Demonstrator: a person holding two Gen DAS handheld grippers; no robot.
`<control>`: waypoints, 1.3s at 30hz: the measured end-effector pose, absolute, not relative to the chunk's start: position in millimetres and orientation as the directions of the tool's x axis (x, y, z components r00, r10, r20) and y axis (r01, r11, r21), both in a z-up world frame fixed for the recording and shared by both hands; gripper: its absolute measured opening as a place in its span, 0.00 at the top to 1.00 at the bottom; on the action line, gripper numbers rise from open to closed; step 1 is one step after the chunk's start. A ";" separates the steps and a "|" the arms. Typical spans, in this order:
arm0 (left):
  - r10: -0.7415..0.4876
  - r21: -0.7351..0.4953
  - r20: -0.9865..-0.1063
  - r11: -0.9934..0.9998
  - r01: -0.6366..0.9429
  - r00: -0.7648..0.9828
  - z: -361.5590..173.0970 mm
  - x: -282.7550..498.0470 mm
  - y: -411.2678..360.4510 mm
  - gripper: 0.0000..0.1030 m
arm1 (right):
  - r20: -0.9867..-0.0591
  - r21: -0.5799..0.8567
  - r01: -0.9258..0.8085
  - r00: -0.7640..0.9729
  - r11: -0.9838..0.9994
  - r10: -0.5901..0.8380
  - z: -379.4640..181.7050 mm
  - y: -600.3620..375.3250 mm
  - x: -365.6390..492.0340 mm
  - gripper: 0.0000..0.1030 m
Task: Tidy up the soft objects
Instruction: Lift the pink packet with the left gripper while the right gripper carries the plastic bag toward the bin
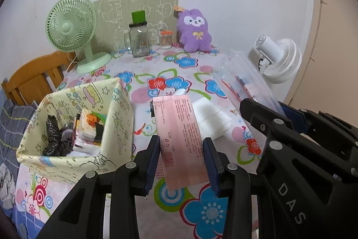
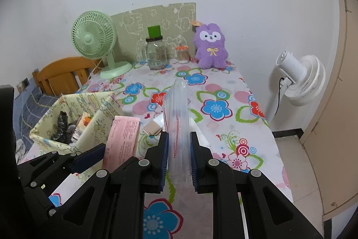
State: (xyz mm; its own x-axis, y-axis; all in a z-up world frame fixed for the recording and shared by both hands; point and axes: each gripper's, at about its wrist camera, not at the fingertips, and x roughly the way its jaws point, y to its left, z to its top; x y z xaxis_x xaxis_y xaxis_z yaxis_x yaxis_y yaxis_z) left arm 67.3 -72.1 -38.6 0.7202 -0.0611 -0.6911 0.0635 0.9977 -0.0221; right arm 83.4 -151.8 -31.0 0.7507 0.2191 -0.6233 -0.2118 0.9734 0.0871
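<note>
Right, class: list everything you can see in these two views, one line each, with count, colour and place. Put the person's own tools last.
Pink packet: one, pink, between left gripper's fingers.
Clear bag: one, transparent, between right gripper's fingers.
Storage box: one, pale yellow, left of table, holding mixed items.
White pads: small stack, white, table centre.
Plush toy: one, purple, back against wall.
Desk fan: one, green, back left.
Glass jar: one, clear, back centre.
Floor fan: one, white, right of table.
Tablecloth: one, flowered, covering table.
Left gripper: black, blue pads.
Right gripper: black, blue pads.
</note>
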 end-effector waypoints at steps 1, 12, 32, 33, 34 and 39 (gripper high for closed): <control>-0.061 -0.021 -0.688 0.998 0.064 0.723 -36.2 66.2 -71.4 0.62 | -0.621 0.088 -0.212 0.752 0.973 0.220 -28.3 -151.3 82.4 0.80; -0.051 -0.012 -0.661 0.998 0.057 0.749 -14.1 61.5 -57.7 0.62 | -0.599 0.077 -0.225 0.768 0.971 0.225 -3.0 -138.6 74.6 0.80; -0.037 -0.009 -0.626 0.999 0.040 0.779 4.3 71.0 -10.7 0.62 | -0.581 0.096 -0.275 0.765 0.957 0.278 15.5 -92.1 89.5 0.80; -0.035 -0.009 -0.625 0.999 0.038 0.780 4.1 72.2 -7.7 0.62 | -0.582 0.104 -0.282 0.760 0.954 0.288 14.7 -89.0 91.4 0.80; -0.031 -0.006 -0.624 0.999 0.035 0.780 3.7 73.0 -5.3 0.62 | -0.583 0.107 -0.285 0.759 0.953 0.292 14.0 -86.4 92.6 0.80; -0.017 0.002 -0.625 1.000 0.024 0.781 0.6 78.7 8.0 0.62 | -0.587 0.107 -0.303 0.750 0.947 0.307 10.8 -70.7 100.3 0.80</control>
